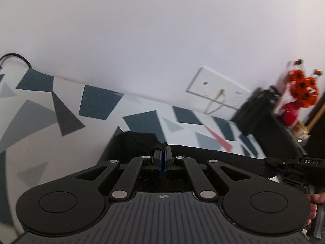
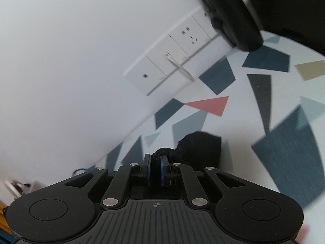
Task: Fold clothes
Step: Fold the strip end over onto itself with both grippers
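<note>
My left gripper (image 1: 163, 158) is clamped tight, its blue pads pinching a small tuft of the black garment (image 1: 203, 156) at the tips. From that pinch the cloth runs as a dark band to the right, across to my right gripper (image 1: 284, 165), which shows at the far edge of the left view with a hand (image 1: 313, 207) on its grip.

In the right view, my right gripper (image 2: 156, 168) is nearly closed, with a thick fold of the garment (image 2: 199, 146) bunched between its pads. The rest of that cloth hangs just past the fingertips, above the sheet (image 2: 284, 105), white with grey, blue and red shapes.

The wall (image 1: 142, 40) behind carries a socket panel (image 2: 172, 61) with a pale cable in it. Orange flowers (image 1: 303, 89) in a red vase stand at the far right, blurred.
</note>
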### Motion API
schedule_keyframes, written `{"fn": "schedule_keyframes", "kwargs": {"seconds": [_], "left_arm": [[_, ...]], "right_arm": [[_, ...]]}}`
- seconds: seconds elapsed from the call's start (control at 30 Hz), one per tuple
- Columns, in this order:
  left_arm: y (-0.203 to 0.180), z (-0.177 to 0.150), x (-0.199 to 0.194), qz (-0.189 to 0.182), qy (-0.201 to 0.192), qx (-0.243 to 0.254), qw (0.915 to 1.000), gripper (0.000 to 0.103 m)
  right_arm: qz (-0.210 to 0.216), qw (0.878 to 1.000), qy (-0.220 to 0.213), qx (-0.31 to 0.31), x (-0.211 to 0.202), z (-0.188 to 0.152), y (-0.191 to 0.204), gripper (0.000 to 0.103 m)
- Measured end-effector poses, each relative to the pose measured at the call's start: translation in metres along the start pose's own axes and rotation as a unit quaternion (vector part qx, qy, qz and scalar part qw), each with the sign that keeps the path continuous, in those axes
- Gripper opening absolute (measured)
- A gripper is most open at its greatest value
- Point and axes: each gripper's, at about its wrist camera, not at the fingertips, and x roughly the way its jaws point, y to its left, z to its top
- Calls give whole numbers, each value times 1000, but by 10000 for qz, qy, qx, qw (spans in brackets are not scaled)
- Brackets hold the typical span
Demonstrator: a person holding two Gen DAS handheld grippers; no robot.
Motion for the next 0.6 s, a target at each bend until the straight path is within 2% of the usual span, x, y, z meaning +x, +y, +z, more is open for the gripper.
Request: {"fn": "schedule_keyframes", "kwargs": {"seconds": [0.13,0.2,0.23,0.27,0.3,0.37,0.43,0.47,0.53,0.6], "left_arm": [[16,-5,55,289,571,-31,9979,4],[20,-7,65,457,706,20,9965,14],[21,-6,66,490,713,20,9962,16],[18,-5,59,509,657,105,9965,25],[14,-4,51,523,580,217,9967,44],[7,-1,34,551,426,441,9966,61],[-3,-1,19,509,369,711,9955,61],[-10,-4,17,422,487,879,9940,61],[-23,-12,19,296,787,1208,9891,61],[-32,-24,30,343,1069,1530,9818,61]], "right_arm": [[-351,9988,295,-180,59,11,-18,11],[-632,9965,477,-282,78,12,-24,26],[-686,9958,436,-417,75,13,-21,31],[-726,9951,377,-563,71,14,-17,43],[-766,9940,319,-709,66,14,-13,49],[-845,9912,201,-1001,57,16,-5,54],[-828,9825,179,-1657,40,11,14,56],[-794,9766,227,-1984,34,7,23,56],[-731,9580,622,-2701,33,-7,43,56],[-840,9372,1009,-3230,49,-28,50,56]]}}
